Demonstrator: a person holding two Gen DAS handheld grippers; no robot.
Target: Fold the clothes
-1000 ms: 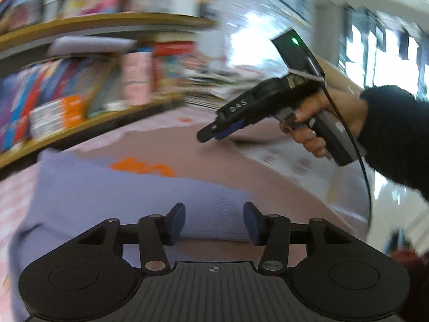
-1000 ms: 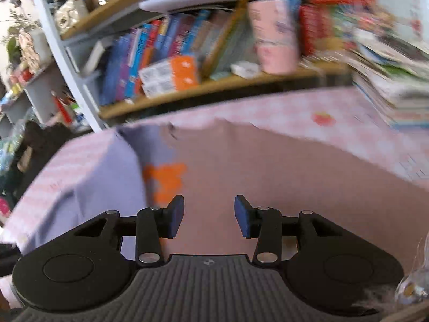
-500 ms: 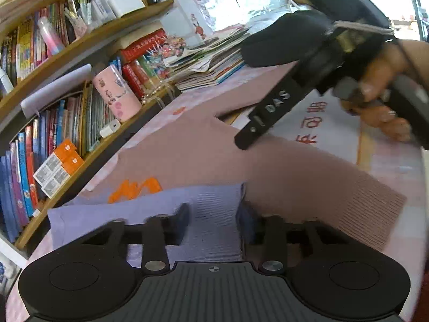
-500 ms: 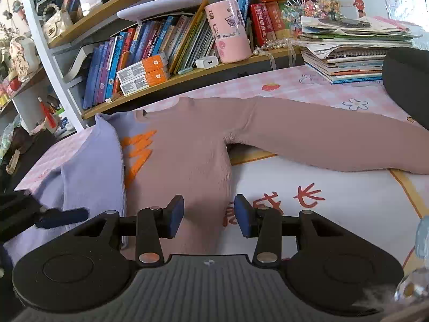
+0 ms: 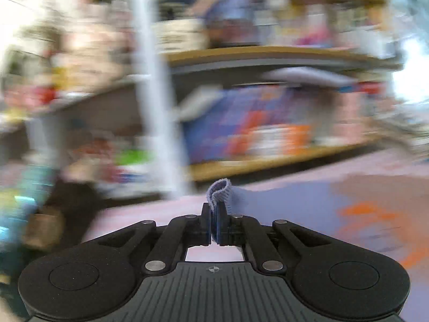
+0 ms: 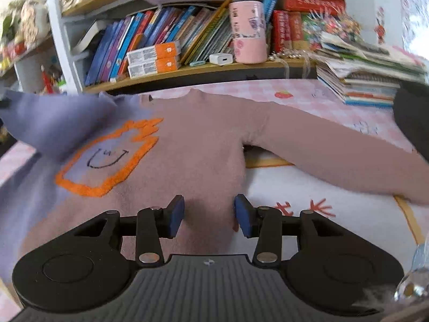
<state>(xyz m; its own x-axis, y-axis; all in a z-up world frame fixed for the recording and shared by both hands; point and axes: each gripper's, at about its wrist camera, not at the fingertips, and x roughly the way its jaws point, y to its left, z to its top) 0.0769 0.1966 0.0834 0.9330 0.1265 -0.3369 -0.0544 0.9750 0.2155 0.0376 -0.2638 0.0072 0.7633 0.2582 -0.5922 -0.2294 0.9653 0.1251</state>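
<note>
A: So, sweater [image 6: 203, 145] lies flat on the table [image 6: 308, 187]; your left gripper [image 5: 214, 224] pinches its lilac cuff [image 5: 218, 193].

B: Soft, limp knit. Your right gripper [image 6: 209, 212] gapes empty; take the hem.

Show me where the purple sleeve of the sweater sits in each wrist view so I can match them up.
Left wrist: the purple sleeve has its cuff pinched in the shut left gripper, bottom centre, trailing right.
Right wrist: the same sleeve hangs lifted at the left edge, over the sweater's purple side; the right gripper is open above the pink body.
Shared landmark: the orange outline patch on the chest, blurred at lower right in the left view.
</note>
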